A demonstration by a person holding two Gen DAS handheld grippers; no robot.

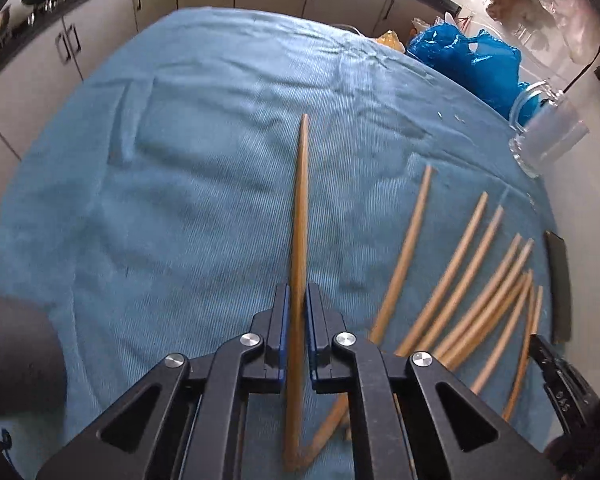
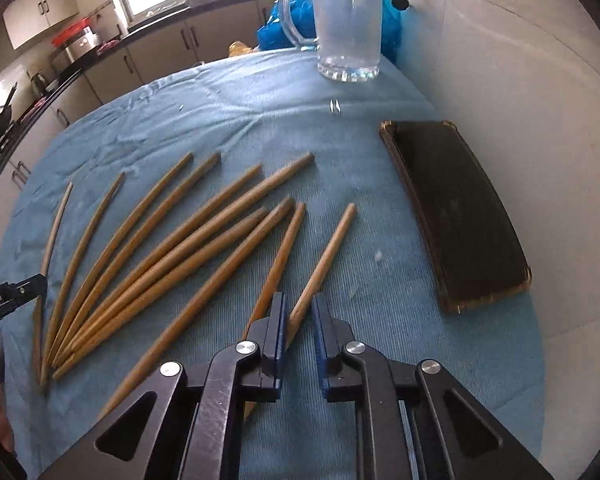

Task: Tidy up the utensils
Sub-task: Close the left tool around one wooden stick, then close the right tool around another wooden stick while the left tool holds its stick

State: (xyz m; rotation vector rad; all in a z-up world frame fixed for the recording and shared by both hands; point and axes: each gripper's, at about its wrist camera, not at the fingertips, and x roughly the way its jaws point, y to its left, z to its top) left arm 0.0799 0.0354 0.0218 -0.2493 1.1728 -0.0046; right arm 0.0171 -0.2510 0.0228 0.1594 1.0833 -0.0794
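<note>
Several wooden chopsticks (image 2: pixel 188 236) lie fanned out on a blue cloth (image 2: pixel 260 112). My left gripper (image 1: pixel 298 294) is shut on one chopstick (image 1: pixel 300 208), which sticks out forward between the blue pads and is lifted at its far end. The other chopsticks (image 1: pixel 456 272) lie to its right. My right gripper (image 2: pixel 300 304) is shut on the rightmost chopstick (image 2: pixel 332 244), which crosses slantwise between its pads and runs under the left finger. In the right wrist view the left gripper (image 2: pixel 24 290) shows at the left edge.
A clear glass mug (image 2: pixel 348 20) stands at the cloth's far end, with a blue plastic bag (image 1: pixel 464 56) behind it. A dark flat case (image 2: pixel 456 216) lies by the white wall on the right. Kitchen cabinets (image 1: pixel 100 40) run beyond the table.
</note>
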